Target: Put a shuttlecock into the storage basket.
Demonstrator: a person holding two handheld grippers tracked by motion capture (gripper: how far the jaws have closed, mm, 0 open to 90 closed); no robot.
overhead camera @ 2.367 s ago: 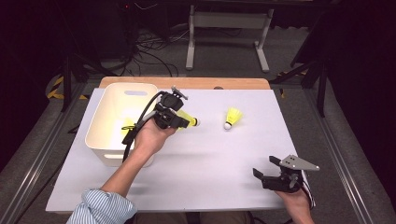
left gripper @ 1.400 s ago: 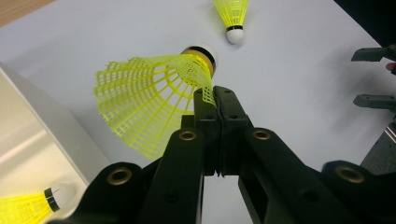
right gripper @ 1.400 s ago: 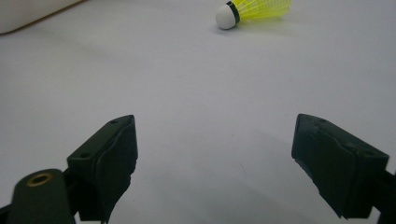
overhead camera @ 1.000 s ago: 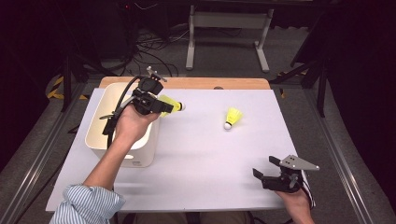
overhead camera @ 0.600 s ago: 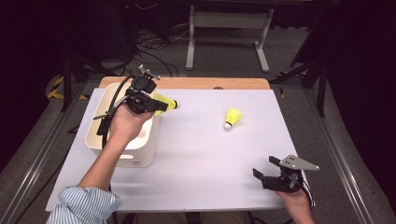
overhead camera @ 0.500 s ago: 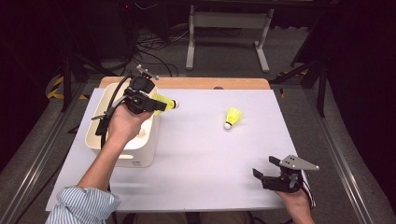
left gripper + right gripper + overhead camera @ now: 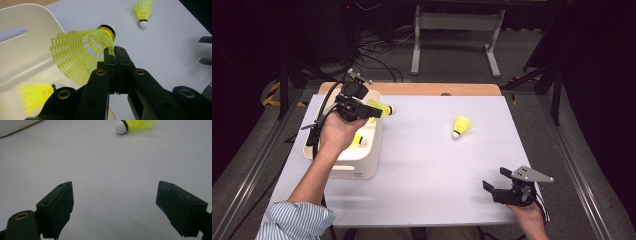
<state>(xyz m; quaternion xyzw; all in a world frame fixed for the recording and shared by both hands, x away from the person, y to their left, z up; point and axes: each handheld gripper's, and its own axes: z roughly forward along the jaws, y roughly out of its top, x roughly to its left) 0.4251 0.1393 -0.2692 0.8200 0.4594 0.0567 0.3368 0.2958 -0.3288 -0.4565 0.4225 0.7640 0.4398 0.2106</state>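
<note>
— High view: what could go wrong?

— My left gripper [image 7: 371, 108], upper left of the frame, is clenched on a yellow shuttlecock [image 7: 379, 109] over the right rim of the cream bin [image 7: 362, 167]. If I let go here, I judge it could bounce off the rim onto the table [image 7: 422, 165]. My right gripper [image 7: 498, 184], lower right, rests with its jaws spread, holding nothing.

— Left gripper view?

— The jaws pinch only the edge of the mesh skirt [image 7: 80, 53], so it might slip. Its skirt is bent; the cork [image 7: 107, 28] points away.

— Right gripper view?

— A loose shuttlecock [image 7: 135, 125] lies at the top edge.
</note>
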